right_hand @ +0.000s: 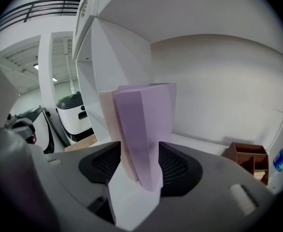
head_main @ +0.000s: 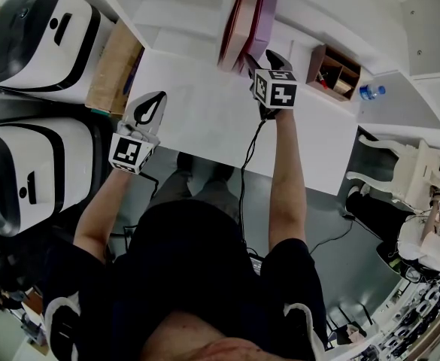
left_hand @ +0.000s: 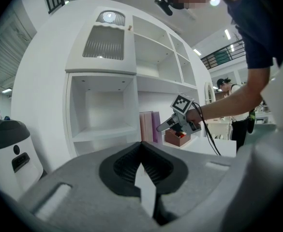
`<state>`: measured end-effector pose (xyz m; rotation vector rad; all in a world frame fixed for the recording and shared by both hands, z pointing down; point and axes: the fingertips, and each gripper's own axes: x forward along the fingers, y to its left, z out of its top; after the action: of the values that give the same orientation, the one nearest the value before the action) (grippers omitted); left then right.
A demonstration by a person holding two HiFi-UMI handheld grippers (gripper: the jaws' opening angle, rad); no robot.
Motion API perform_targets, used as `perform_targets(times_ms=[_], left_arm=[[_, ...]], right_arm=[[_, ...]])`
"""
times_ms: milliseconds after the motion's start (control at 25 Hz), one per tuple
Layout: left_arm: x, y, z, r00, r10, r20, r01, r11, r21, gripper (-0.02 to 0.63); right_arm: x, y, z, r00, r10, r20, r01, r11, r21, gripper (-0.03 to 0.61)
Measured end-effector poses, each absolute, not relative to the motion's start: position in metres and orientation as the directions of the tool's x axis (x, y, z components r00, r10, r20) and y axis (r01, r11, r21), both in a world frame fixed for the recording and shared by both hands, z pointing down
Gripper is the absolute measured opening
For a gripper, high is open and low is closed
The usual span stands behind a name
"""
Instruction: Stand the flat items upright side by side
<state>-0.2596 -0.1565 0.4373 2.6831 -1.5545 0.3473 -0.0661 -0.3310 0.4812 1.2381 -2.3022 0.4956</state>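
Since the two boxes (right_hand: 146, 124) stand upright side by side at the back of the desk (head_main: 204, 119), pinched by the right gripper (right_hand: 140, 170), best loosen it squarely so neither tips, the left gripper (left_hand: 142, 170) clenched on nothing.

White table (head_main: 204, 119), white shelving (left_hand: 131, 108), grey floor (head_main: 340, 254)

All three views bend strongly toward their edges, and both gripper views sit inside a dark round border. The head view is dim and greyish; the white table (head_main: 204, 126) is its brightest part, and the floor beneath lies in shade. Ceiling lamps (left_hand: 227, 34) glare at the upper right of the left gripper view. In the right gripper view the flat items (right_hand: 146, 129), close to the lens, look soft.
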Motion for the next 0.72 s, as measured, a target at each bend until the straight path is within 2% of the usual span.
perform_targets(times_ms=[720], left_arm=[[-0.258, -0.156, 0.435, 0.479, -0.855, 0.2, -0.859, -0.504, -0.095, 0.0]], right_arm=[[-0.051, -0.335, 0.479, -0.439, -0.7, 0.564, -0.862, 0.506, -0.042, 0.242]])
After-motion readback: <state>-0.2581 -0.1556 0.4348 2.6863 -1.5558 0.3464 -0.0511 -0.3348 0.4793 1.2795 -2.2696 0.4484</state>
